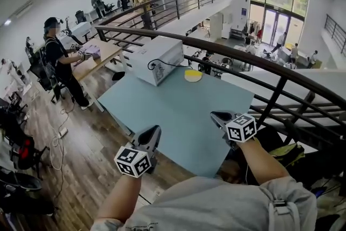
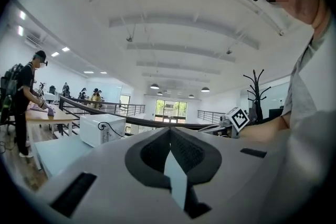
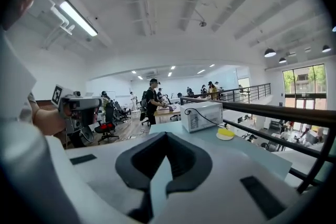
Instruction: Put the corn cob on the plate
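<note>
Your left claw hangs just off the near edge of the counter, close to your body. Its jaws are pressed together with nothing between them, so it has no part in a grip right now and is clear of the working surface.

The white microwave stands at the far left corner, out of the way of anything done in the middle.

To its right, near the far edge, sits the plate. The yellow thing on it looks like the corn cob, though it is too small to be sure of its shape. It lies on top of the plate, not beside it. If that reading is right, the placing looks done, which would explain why neither claw is anywhere near it.

Your right claw is at the near right corner, well apart from the plate and tipped slightly down toward the counter. Its jaws are also pressed shut on nothing. With both claws empty and back by the near edge, you appear to be at rest, not mid-reach.
</note>
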Demonstrator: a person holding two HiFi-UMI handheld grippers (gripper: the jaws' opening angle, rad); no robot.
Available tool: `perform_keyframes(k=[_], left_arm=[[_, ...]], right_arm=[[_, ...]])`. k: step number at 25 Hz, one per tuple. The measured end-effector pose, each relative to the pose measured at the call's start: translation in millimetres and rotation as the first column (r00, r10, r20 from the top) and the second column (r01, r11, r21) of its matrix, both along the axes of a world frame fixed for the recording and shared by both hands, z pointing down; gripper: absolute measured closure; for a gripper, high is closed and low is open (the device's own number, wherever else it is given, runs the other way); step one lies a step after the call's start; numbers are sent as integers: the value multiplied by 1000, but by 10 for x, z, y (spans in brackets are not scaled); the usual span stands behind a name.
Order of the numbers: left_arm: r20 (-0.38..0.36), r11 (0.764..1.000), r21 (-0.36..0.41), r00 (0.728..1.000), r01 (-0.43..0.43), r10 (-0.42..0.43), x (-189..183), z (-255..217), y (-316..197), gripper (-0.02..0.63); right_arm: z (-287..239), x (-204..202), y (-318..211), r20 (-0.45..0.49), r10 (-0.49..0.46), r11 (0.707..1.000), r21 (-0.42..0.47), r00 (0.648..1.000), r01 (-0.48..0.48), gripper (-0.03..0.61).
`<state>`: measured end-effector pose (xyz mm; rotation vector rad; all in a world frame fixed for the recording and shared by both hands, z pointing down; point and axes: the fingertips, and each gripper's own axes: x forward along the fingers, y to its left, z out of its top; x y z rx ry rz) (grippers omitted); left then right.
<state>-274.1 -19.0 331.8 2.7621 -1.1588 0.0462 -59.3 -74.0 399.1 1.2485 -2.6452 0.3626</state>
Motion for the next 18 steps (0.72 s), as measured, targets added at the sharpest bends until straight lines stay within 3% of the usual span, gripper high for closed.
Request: perform_keyframes(k=[8, 18], left_arm=[[-7, 999, 11, 999, 38, -38, 33, -50, 398, 595], [-58, 997, -29, 996, 67, -69, 787, 201, 575, 595]], right_arm=[[-360, 58, 425, 18, -96, 994, 49, 995, 95, 560], [-299, 707, 578, 111, -172, 985, 15, 979, 171, 561]])
